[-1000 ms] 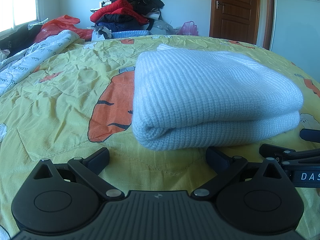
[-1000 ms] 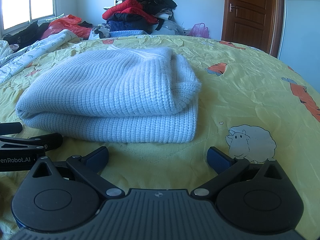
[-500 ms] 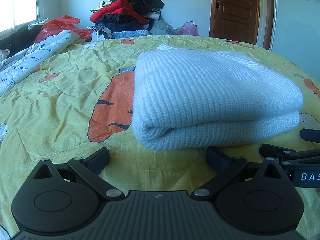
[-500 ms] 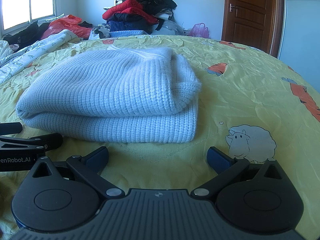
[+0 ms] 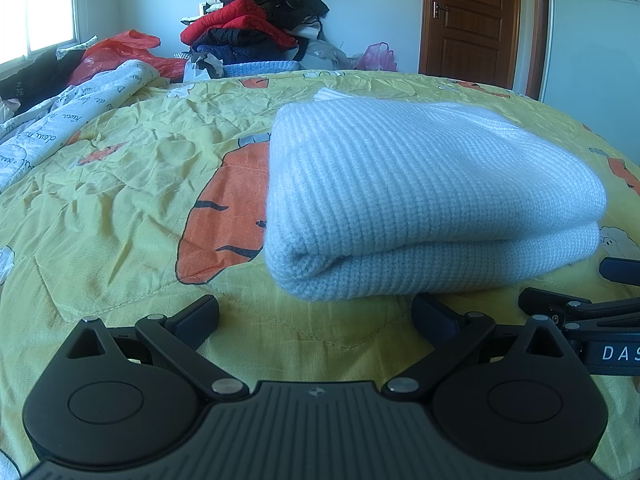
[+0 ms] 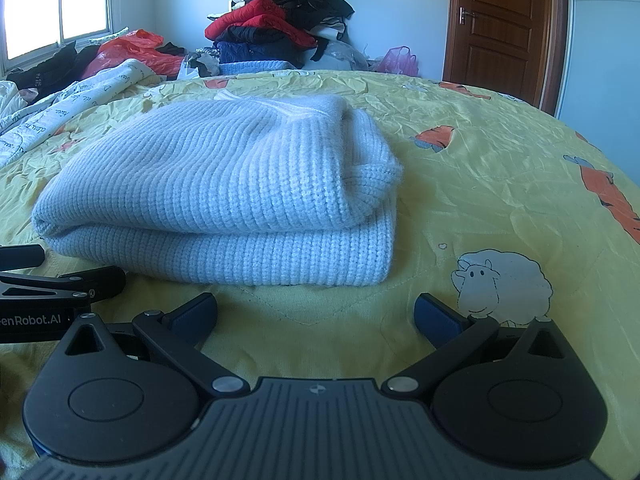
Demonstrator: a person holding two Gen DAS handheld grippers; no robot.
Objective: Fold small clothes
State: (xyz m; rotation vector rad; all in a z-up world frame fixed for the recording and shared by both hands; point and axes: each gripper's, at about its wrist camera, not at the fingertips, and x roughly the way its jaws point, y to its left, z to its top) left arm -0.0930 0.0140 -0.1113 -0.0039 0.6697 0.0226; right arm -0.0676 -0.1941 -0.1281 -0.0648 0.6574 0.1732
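- A pale blue ribbed knit sweater (image 5: 424, 196) lies folded in a thick two-layer bundle on a crumpled yellow quilted bedspread (image 5: 120, 216) printed with orange carrots and white sheep
- The left gripper (image 5: 316, 314), black with dark pads, sits low over the bedspread just in front of the sweater's rounded fold; its jaws are spread wide with nothing between them
- The right gripper (image 6: 316, 314), black with blue pads, is likewise spread wide and empty, just in front of the sweater's near right corner (image 6: 360, 264)
- Neither gripper touches the knit; the two sit side by side, each one's fingers showing at the edge of the other's view
- A white sheep print (image 6: 504, 284) lies on the bedspread right of the sweater, near the right gripper's right finger
- Beyond the bed a heap of red, black and navy clothes (image 5: 256, 28) is piled against the pale wall
- A brown panelled wooden door (image 5: 472, 20) stands shut at the far right
- A white quilt with script lettering (image 5: 60, 124) lies along the bed's left side
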